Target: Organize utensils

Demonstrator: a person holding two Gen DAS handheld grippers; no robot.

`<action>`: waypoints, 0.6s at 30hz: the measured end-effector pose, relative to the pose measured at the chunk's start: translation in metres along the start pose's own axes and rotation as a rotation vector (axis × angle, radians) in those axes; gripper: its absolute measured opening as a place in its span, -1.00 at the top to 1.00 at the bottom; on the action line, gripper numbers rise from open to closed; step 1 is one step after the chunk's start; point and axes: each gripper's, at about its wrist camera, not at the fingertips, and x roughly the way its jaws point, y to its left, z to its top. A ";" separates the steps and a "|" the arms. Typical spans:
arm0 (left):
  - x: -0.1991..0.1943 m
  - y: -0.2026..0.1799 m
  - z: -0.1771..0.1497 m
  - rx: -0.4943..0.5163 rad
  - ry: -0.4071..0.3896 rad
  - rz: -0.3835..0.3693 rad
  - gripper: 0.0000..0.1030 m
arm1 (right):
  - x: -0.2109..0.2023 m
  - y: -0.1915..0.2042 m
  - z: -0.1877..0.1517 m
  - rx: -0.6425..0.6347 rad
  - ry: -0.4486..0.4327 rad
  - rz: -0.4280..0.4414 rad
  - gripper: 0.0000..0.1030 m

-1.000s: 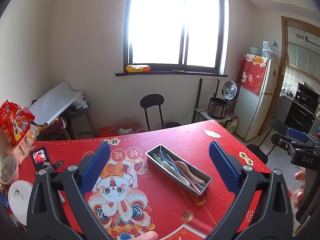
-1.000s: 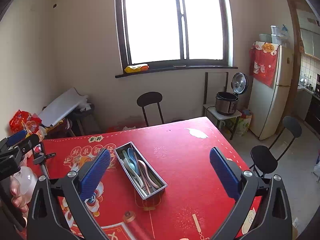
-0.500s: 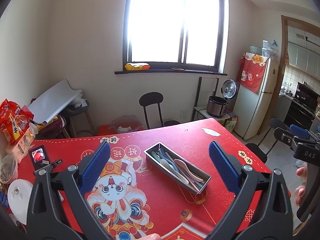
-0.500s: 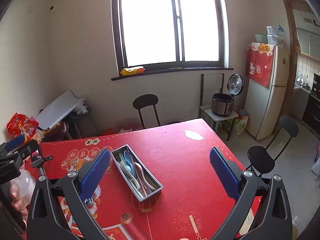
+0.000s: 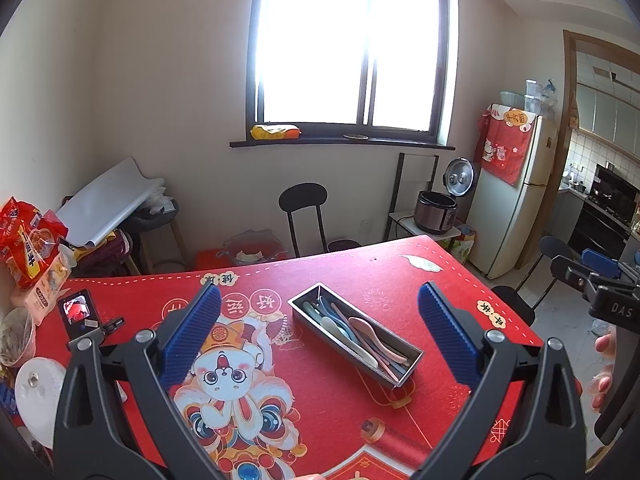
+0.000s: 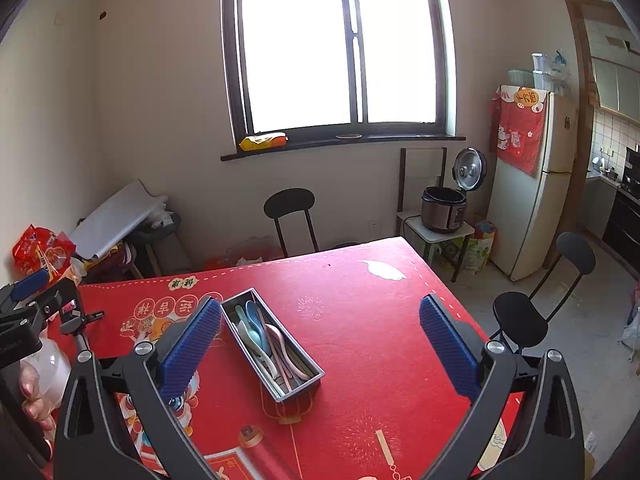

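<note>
Metal utensil tray (image 5: 354,338) with pastel spoons (image 5: 362,330) sits mid-table on the red mat (image 6: 380,320); long axis runs diagonally away; left gripper (image 5: 320,332) and right gripper (image 6: 320,340) both spread wide, empty; tray's nearer right gripper's left finger.

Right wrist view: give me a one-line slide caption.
Open right gripper held above a metal tray of pastel spoons on a red festive tablecloth, nothing grasped.

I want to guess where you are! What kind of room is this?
Probably a home dining room beside a kitchen: a fridge, a rice cooker with its lid up, and a red-clothed table holding a metal tray of spoons.
</note>
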 end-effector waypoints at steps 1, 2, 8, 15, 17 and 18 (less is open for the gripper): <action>0.001 0.000 0.000 0.001 0.002 0.002 -0.89 | 0.000 0.000 0.000 0.000 0.001 0.000 -0.89; 0.001 0.000 0.000 0.001 0.004 0.003 -0.89 | 0.000 0.000 0.000 0.001 0.002 0.000 -0.89; 0.003 0.002 0.000 -0.010 0.008 0.005 -0.89 | 0.000 0.000 -0.001 0.000 0.002 0.004 -0.89; 0.004 0.003 -0.001 -0.009 0.013 0.003 -0.89 | 0.001 0.000 -0.004 0.006 0.009 0.000 -0.89; 0.004 0.003 -0.002 -0.009 0.016 0.003 -0.89 | 0.002 -0.001 -0.005 0.008 0.010 0.002 -0.89; 0.004 0.003 -0.002 -0.009 0.017 0.003 -0.89 | 0.002 -0.001 -0.005 0.008 0.011 0.001 -0.89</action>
